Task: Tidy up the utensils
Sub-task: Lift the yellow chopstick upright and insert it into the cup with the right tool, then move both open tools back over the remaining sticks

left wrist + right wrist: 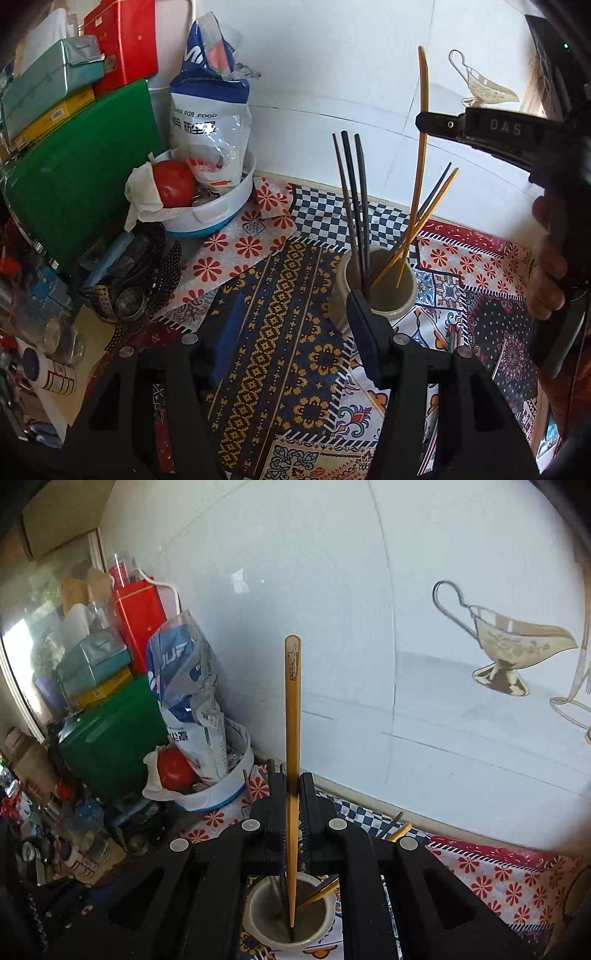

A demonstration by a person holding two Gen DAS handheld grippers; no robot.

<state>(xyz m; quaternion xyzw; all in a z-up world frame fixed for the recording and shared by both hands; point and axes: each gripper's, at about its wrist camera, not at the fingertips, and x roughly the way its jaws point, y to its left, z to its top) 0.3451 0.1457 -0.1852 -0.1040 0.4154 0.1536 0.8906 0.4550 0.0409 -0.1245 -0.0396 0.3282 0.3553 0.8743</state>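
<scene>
A cream ceramic cup (pixel 376 291) stands on the patterned cloth and holds several dark chopsticks (pixel 352 192) and a yellow one (pixel 424 225). My right gripper (pixel 291 786) is shut on a yellow wooden chopstick (pixel 292 709), held upright with its tip down inside the cup (pixel 288 915). In the left wrist view that gripper (pixel 428 123) reaches in from the right above the cup, gripping the chopstick (pixel 421 177). My left gripper (pixel 291 328) is open and empty, its right finger close to the cup's near rim.
A white bowl (pixel 221 210) with a red tomato (pixel 173 182) and a plastic bag (pixel 210 118) stands back left. Green, red and teal boxes (pixel 74 158) are stacked at the left. Jars and a black perforated strainer (pixel 147 258) crowd the left edge. The white wall (pixel 369 627) is close behind.
</scene>
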